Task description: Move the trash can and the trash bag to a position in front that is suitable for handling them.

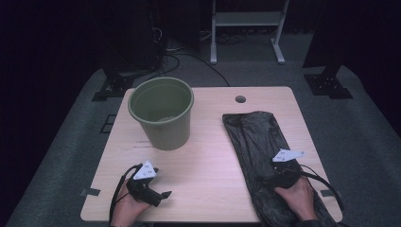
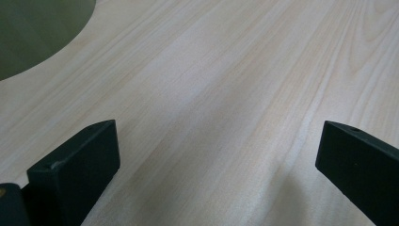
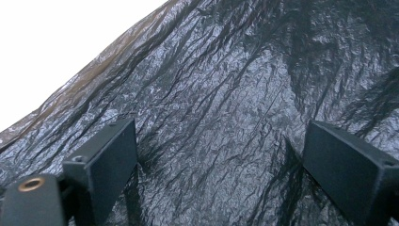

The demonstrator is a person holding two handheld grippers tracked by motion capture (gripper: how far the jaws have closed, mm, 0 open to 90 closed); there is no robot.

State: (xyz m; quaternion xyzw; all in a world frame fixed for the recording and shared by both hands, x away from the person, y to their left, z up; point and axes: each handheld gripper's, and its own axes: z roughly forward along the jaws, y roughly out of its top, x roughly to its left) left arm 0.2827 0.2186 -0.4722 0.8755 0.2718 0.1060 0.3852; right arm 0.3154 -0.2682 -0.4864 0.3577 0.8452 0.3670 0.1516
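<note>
Bag: the black bag (image 1: 257,142) lay flat along the right side of the table (image 1: 208,156), its far end level with the bin's base and its near end hanging over the table's front edge.
Bag and right claw: your right gripper (image 1: 279,170) sat over the near half of the bag, well inside its outline. In the right gripper view the crinkled film (image 3: 226,108) ran under and between both jaws, with the bag's left edge and bare table beyond it at the upper left.
Right claw state: your jaws stood wide apart, with nothing pinched between them. I could not tell whether the tips touched the film.
Right hand pose: your right hand (image 1: 298,198) came in from the bottom edge, resting on the bag near the table's front, gripper pointing away from you along the bag's length, its grey plate (image 1: 287,155) facing up.
Left claw state: your left gripper (image 1: 158,196) was also spread wide and held nothing; the left gripper view showed only bare wood (image 2: 211,94) between the jaws.
Left hand pose: your left hand (image 1: 126,208) lay low at the front left of the table, the gripper turned toward the right, well apart from the bag.
Bin: the green bin (image 1: 161,112) stood upright at the back left, apart from the bag and from both grippers.
</note>
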